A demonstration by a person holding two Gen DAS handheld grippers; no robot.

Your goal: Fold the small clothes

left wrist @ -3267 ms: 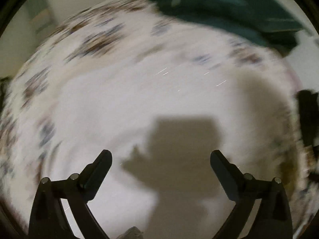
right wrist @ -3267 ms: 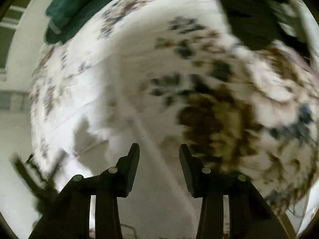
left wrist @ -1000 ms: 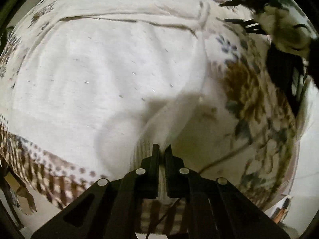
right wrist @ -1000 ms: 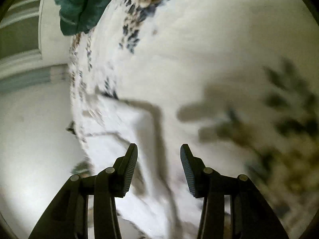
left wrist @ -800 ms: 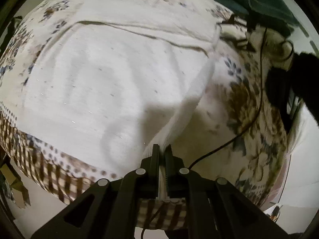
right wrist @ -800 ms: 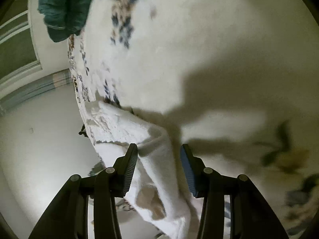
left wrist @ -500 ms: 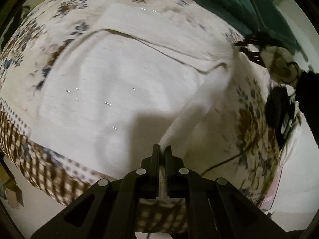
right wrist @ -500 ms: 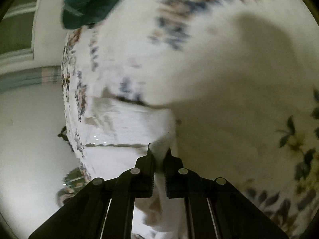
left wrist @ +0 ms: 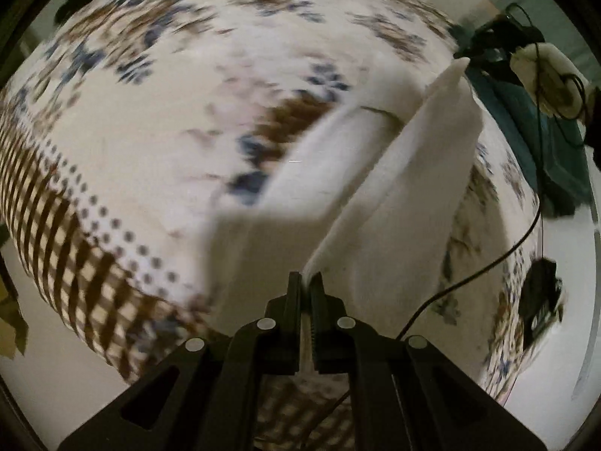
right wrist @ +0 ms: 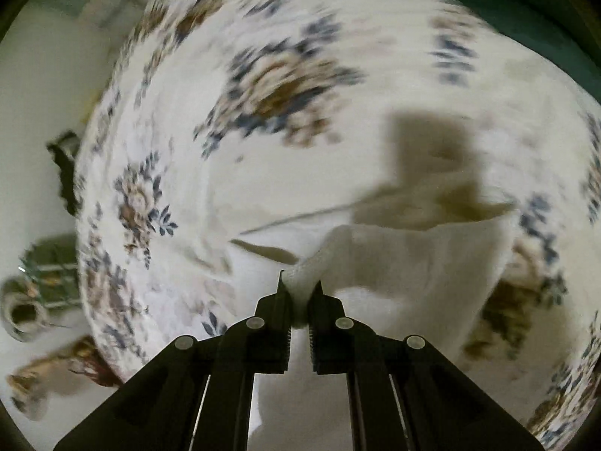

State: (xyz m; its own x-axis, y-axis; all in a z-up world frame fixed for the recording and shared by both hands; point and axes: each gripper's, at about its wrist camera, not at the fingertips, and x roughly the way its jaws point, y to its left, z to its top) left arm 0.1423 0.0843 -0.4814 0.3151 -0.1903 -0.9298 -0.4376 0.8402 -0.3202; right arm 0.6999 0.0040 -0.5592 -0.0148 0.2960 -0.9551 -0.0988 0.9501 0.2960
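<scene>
White garment (left wrist: 394, 188): lifted off the floral bedsheet (left wrist: 150, 131), pinched at two edges.
Left tool (left wrist: 305, 282): clamped on its hem; only this view shows a black cable (left wrist: 488, 267) and teal cloth (left wrist: 544, 131).
Right tool (right wrist: 299, 287): closed on a bunched fold (right wrist: 413, 263).
Unclear: garment type; motion blur.

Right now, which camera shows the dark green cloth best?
The left wrist view: the dark green cloth lies at the far right of the bed, with folds visible. The right wrist view catches only a blurred strip at the top right edge.
</scene>
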